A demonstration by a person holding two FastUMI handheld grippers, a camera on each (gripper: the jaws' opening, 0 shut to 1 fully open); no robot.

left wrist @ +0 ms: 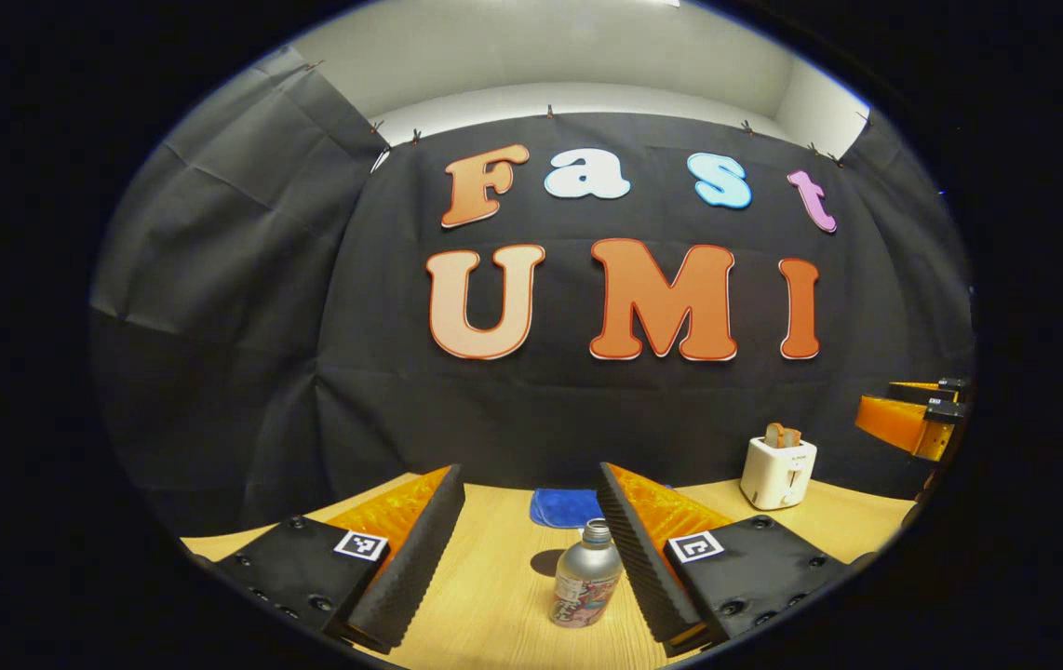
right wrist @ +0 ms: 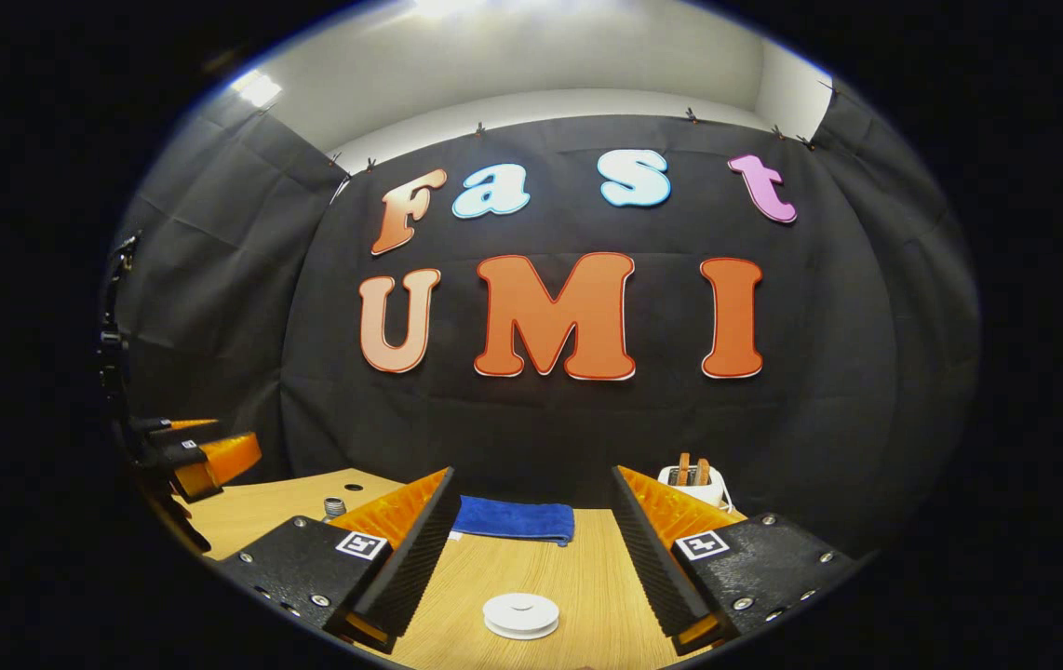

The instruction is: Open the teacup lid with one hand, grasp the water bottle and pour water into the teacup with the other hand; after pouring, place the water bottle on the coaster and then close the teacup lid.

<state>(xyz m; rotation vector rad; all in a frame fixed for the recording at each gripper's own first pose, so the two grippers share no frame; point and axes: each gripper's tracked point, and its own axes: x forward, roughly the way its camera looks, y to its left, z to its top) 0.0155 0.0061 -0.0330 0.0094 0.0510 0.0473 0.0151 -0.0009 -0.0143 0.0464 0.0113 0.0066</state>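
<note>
Jaws of both grippers are held wide apart, with nothing pinched between them. The left gripper (left wrist: 531, 558) is carried low and level over the wooden table (left wrist: 494, 596), pointed toward the booth's back wall; the water bottle (left wrist: 585, 586) is seen standing upright on the table between its fingers, close beside the right-hand finger, though contact cannot be confirmed. A blue cloth (left wrist: 564, 507) is laid flat farther back, and a white toaster (left wrist: 778, 473) with bread slices in its slots is placed toward the right. At the right edge of the left gripper view, the right gripper (left wrist: 913, 419) is seen raised above the table.

The right gripper is likewise held low and level, aimed at the back wall. A white round lid-like disc (right wrist: 520, 615) is seen lying on the table between its fingers, untouched; whether it is the teacup lid or the coaster cannot be told. In the right gripper view, the left gripper is visible at the far left.
</note>
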